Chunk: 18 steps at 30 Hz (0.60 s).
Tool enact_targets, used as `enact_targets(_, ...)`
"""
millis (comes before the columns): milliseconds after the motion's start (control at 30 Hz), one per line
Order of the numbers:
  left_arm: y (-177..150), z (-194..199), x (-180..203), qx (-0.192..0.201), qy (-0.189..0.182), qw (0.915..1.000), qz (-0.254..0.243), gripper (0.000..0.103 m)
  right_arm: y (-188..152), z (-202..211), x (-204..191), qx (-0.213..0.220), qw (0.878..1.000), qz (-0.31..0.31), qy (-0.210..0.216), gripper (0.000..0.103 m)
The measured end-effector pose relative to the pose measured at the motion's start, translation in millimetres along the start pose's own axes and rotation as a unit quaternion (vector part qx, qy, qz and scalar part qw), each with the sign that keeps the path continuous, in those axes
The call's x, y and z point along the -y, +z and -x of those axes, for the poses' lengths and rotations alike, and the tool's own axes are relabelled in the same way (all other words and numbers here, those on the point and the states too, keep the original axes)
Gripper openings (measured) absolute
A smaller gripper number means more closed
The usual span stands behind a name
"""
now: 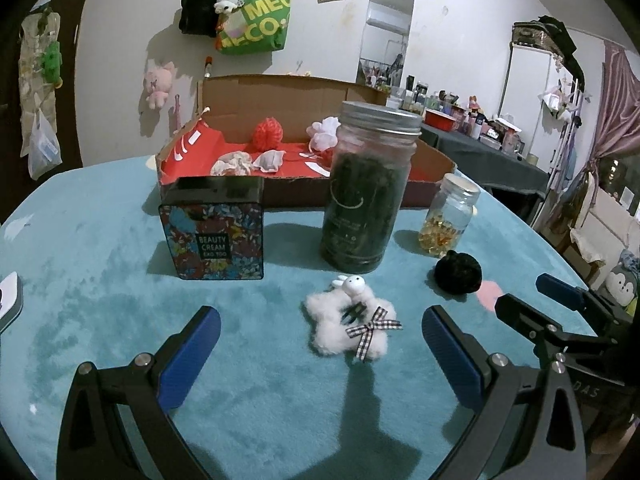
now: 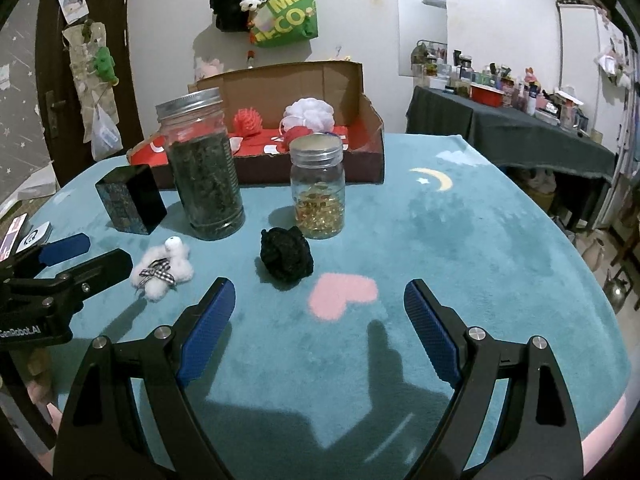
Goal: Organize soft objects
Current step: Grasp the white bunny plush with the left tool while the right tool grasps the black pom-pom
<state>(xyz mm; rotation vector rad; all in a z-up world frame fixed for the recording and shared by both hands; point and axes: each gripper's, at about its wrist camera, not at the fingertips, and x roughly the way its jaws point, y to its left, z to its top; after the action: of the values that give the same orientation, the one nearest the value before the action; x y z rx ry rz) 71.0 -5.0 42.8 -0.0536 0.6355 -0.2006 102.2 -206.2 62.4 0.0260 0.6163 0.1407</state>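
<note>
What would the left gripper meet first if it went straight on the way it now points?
Most likely the white plush toy, lying on the teal cloth between and just ahead of the open jaws of the left gripper. Beyond it stands the tall dark jar, though depth is hard to judge.

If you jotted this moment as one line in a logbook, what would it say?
left gripper: open, empty | right gripper: open, empty | white plush, black pompom: on blanket | box: holds other soft items

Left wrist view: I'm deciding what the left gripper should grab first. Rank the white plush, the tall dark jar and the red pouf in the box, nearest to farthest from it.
From the left gripper:
1. White plush, between the open fingers, slightly right.
2. Tall dark jar, straight behind the plush.
3. Red pouf, far back inside the cardboard box.
</note>
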Motion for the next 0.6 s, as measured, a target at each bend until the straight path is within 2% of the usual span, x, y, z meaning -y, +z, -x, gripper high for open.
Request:
enact_targets(267, 2.7, -4.0, 1.0, -0.009, 0.0, 0.9999, -0.005, 0.103, 2.1, -5.0, 0.8, -0.008, 1.0, -0.004, 0.009, 0.087)
enact_targets(500, 11.1, -17.1, 5.7, -0.038, 0.003, 0.9988, -0.031, 0.103, 8.5, -12.6, 5.0, -0.028, 0.999, -0.003, 0.025, 0.087)
enact_targets(600, 15.3, -22.4, 6.8, -0.051, -0.007, 0.998, -0.037, 0.103, 13.3, -18.9, 8.3, -0.043, 0.999, -0.003, 0.033, 0.087)
